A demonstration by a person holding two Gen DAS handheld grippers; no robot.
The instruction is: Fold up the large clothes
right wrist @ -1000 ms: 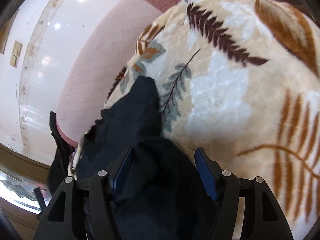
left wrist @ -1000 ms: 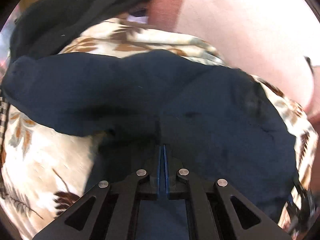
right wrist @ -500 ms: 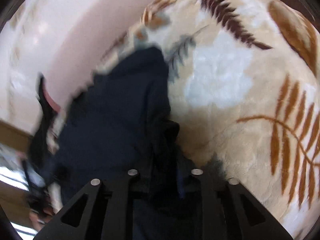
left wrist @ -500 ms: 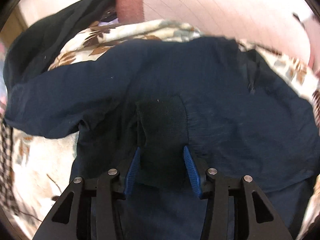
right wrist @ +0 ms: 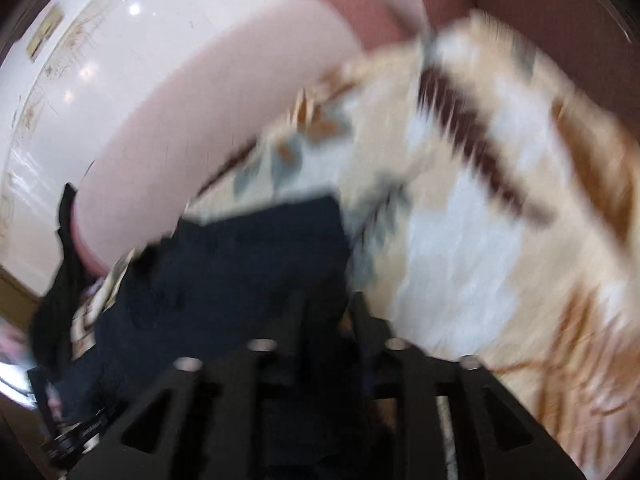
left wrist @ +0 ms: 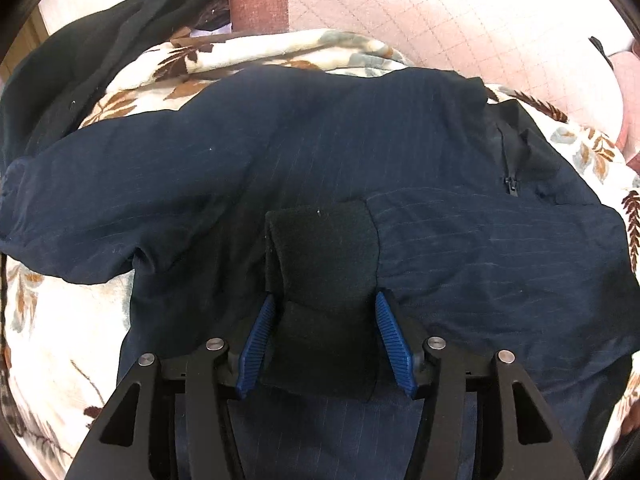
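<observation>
A dark navy pinstriped jacket (left wrist: 340,152) lies spread on a leaf-patterned blanket (left wrist: 60,320). Its black collar (left wrist: 324,248) sits between the blue pads (left wrist: 256,340) of my left gripper (left wrist: 324,312), which is open with the pads apart from the cloth. A zipped pocket (left wrist: 510,168) shows at the right. In the blurred right wrist view, my right gripper (right wrist: 326,304) is shut on a fold of the navy jacket (right wrist: 240,264) at its edge, over the blanket (right wrist: 500,220).
A pink quilted mattress (left wrist: 460,12) lies beyond the blanket. A black garment (left wrist: 80,52) is draped at the far left. The mattress also shows in the right wrist view (right wrist: 200,120), with white floor (right wrist: 80,40) behind it.
My left gripper let go of the jacket and opened wider around the collar. My right gripper closed on the jacket edge and is moving, blurring its view.
</observation>
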